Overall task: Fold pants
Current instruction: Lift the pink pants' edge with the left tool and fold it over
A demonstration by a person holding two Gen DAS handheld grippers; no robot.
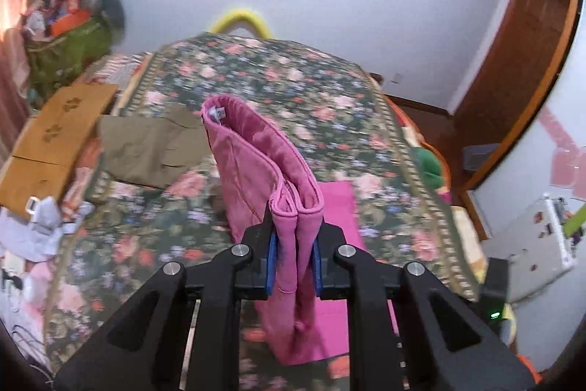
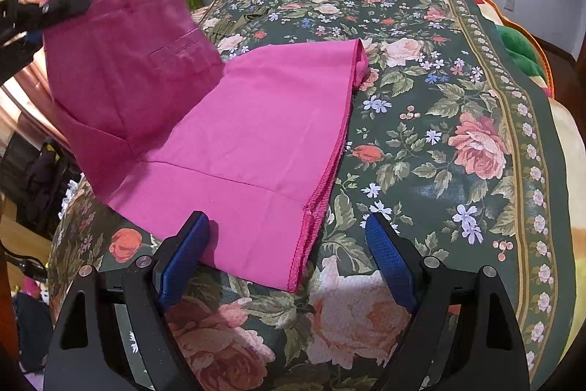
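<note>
I hold the left gripper (image 1: 295, 244) raised above the bed (image 1: 278, 79), and its jaws are clamped on the waistband end of the pink pants (image 1: 256, 163). The doubled fabric stands up between the two blue pads (image 1: 271, 259) and curves away from the camera in a loop. In the right wrist view this lifted part of the pink pants (image 2: 256, 134) hangs at the upper left, with a welt pocket showing, and the left gripper (image 2: 55, 10) is seen there only as a dark blurred shape.

The right gripper (image 2: 287, 244) is low, near the cover of the bed (image 2: 457, 98), tilted down toward it. Its jaws are apart and hold nothing; the left blue pad (image 2: 183, 259) is at the near edge of the leg fabric, and I cannot tell if it touches. The legs lie flat on the flowered cover, with the hem ends pointing away from the camera.

Beside the pants, further to the left, olive-brown trousers (image 1: 154, 149) lie on the bed. A green bag (image 1: 69, 50) by the wall is full of mixed things that I cannot make out.
</note>
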